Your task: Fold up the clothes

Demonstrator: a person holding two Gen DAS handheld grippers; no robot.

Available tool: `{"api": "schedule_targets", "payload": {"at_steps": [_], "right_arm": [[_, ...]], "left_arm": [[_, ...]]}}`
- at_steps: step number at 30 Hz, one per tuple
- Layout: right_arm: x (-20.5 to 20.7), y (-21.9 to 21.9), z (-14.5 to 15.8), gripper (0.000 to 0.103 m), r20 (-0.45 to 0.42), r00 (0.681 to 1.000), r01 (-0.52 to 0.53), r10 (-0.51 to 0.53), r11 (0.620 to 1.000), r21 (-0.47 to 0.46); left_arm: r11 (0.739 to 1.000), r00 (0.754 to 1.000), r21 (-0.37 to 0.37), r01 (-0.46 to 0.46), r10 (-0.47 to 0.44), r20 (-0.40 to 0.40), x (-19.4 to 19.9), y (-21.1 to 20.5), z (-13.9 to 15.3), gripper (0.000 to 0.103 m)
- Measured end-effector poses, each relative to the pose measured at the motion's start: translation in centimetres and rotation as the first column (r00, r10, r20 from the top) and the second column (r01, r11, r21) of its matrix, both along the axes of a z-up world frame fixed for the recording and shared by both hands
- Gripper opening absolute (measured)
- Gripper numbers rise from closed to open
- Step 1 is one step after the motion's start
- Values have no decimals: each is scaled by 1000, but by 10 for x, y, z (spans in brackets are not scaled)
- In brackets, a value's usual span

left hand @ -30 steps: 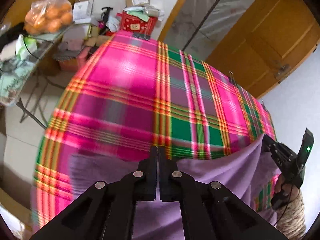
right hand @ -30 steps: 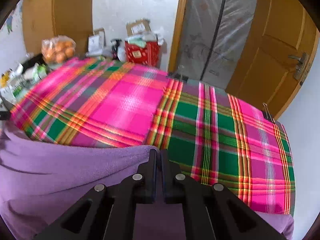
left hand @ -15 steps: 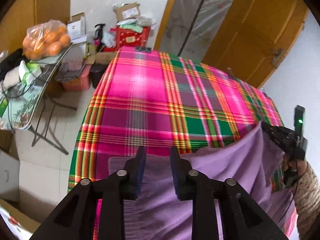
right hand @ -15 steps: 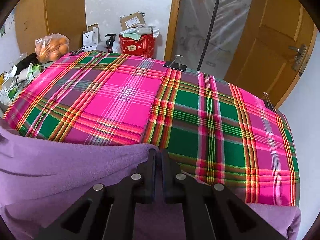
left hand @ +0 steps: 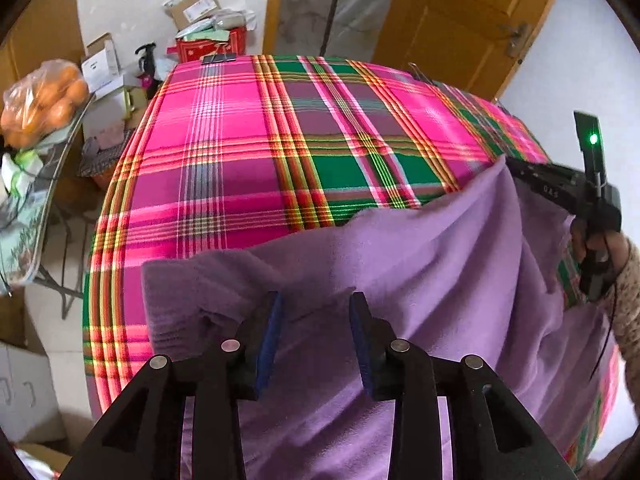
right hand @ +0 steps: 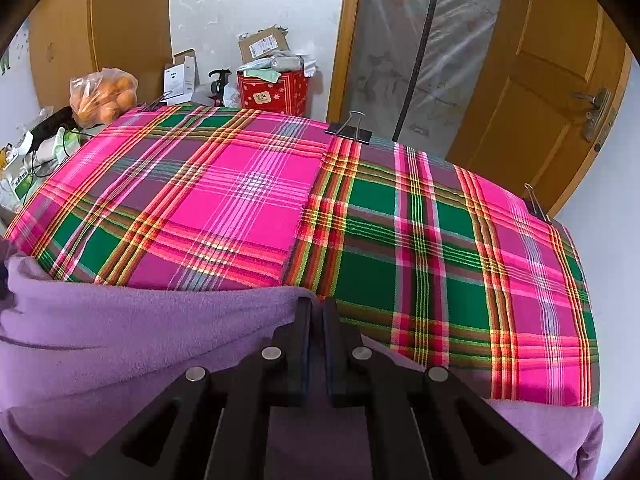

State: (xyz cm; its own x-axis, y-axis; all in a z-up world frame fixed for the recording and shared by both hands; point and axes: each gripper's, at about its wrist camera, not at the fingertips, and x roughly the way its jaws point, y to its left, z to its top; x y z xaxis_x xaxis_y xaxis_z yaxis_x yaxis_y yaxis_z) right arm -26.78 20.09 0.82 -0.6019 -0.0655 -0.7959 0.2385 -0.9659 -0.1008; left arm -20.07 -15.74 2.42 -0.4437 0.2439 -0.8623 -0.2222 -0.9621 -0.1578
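left gripper (left hand: 314,316) wide, over purple garment (left hand: 420,264) | right gripper (right hand: 316,312) pinching garment edge

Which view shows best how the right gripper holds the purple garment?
The left wrist view: it shows the right gripper from the side, lifting an edge of the purple garment above the plaid tablecloth. The right wrist view shows only its own closed fingers with the fabric pinched between them.

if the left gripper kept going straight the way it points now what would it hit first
Most likely the purple garment, which lies between and just ahead of the open left gripper. Past its far edge comes the plaid tablecloth. Depth is unclear in the fisheye view.
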Motion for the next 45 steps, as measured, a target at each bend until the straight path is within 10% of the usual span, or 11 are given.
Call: {"api": "schedule_targets", "payload": {"at_steps": [11,16,25,31,36,45], "right_arm": [[-1,1,0,5,-10,1000,-1,1,1000,2],[-1,1,-1,5,-17,1000,0,0,1000,-1],[-1,1,-1,5,-29,1000,5,-5,1000,3],[-2,1,-2,5,-30,999,10,-10,1000,2],[0,0,-1,4,-27,1000,11,-10,1000,14],[4,-3,15,3,-79,997,11,-11,1000,-2]], "left_arm": [[994,994,86,-74,80,-70,-21,-9,20,35],[984,998,174,-49,41,47,-42,-5,7,39],[988,997,152,-13,2,74,-44,14,-6,43],[1000,1000,-19,14,-14,-8,-33,41,-3,42],[995,998,-93,20,-25,-52,-27,54,-3,4],[995,991,-60,-81,74,-110,-31,37,12,1]]}}
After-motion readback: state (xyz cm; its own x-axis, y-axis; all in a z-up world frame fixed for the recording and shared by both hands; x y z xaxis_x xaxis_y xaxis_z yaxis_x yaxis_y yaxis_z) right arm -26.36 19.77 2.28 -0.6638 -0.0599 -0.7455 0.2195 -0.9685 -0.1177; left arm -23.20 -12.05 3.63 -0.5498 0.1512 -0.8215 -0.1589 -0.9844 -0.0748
